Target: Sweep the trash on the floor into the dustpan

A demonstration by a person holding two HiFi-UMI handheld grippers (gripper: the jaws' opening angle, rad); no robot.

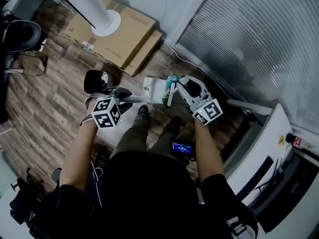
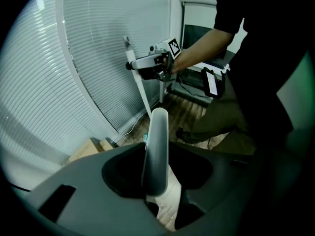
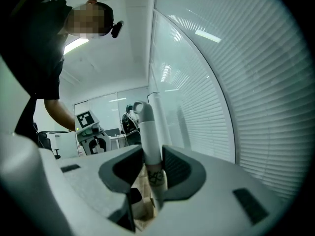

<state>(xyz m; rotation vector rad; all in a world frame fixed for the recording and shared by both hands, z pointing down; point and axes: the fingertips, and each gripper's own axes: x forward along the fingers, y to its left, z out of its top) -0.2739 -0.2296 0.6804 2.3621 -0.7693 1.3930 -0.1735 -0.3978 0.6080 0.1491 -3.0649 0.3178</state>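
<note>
Wood-plank floor (image 1: 45, 98) underfoot, cardboard boxes (image 1: 119, 34) at upper left of the head view, slatted blinds (image 1: 259, 39) filling the upper right. Person stands mid-frame, shoes (image 1: 143, 110) just below ctr. Left tool (image 2: 157, 154) is clamped on the grey dustpan handle (image 1: 133, 99), angled steeply down. White dustpan (image 1: 153, 89) is at frame ctr, just ahead of the shoes, between both tools. Right tool (image 3: 150, 166) is closed round the white broom handle (image 3: 146, 132) w/ grey cap, right of the pan. Teal bit (image 1: 172, 78) at the pan's upper right edge, can't tell what.
</note>
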